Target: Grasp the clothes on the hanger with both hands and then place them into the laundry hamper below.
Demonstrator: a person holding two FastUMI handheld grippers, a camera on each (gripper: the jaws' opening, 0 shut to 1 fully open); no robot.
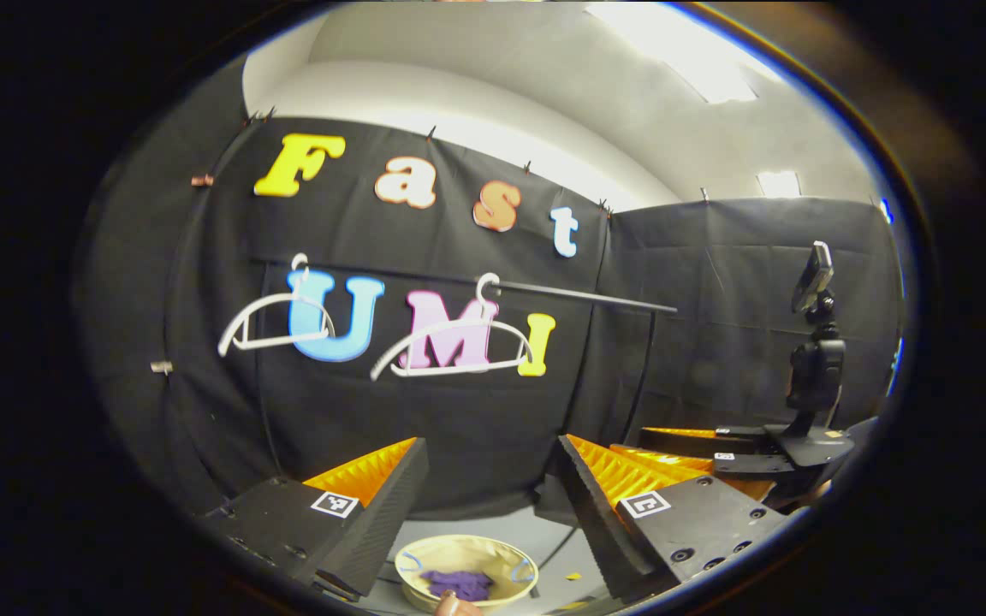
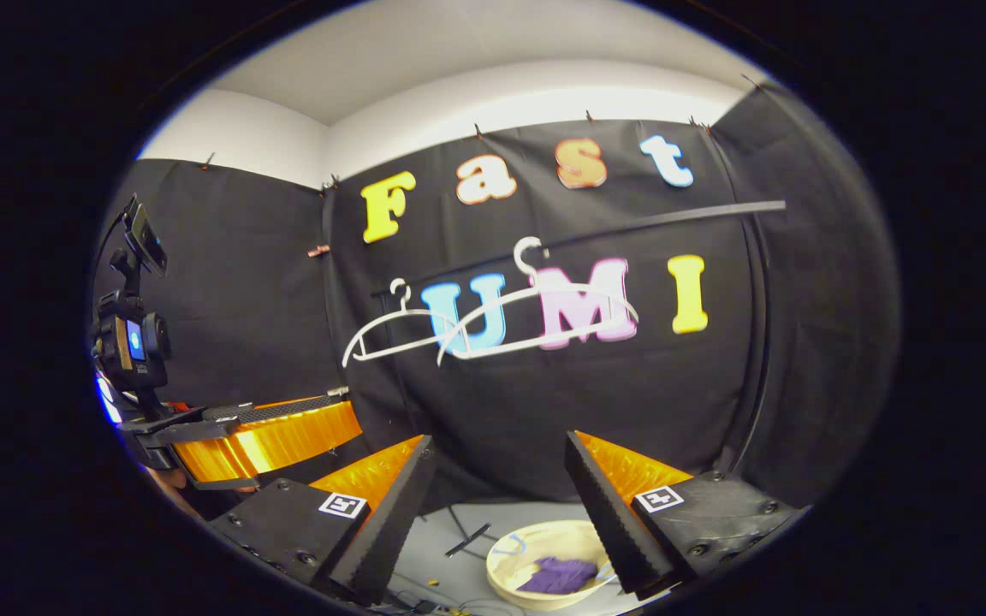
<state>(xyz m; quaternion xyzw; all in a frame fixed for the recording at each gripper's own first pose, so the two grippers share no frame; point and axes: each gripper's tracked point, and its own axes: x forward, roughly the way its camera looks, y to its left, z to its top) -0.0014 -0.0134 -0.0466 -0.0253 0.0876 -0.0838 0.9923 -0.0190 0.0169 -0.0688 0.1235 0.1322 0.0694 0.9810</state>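
Purple clothes (image 1: 457, 584), a small crumpled bundle of cloth, lay inside the round cream laundry hamper (image 1: 424, 554) on the pale floor, low and near in both views. Above it, two bare white plastic hangers (image 1: 277, 325) hung side by side on the thin black rail (image 1: 579, 295) against the booth's far wall, with nothing draped on either. The left gripper (image 1: 493, 500) stood with its fingers spread wide and nothing between them, raised over the hamper; the right gripper (image 2: 500, 496) likewise gaped wide and empty, the hamper showing just below and between its fingers. In the left gripper view the right gripper appeared off to the right, near a black camera stand (image 1: 814, 359). By the look of it the drop was done and the task was at its end; any next move would call only for drawing both grippers back clear of the hamper.
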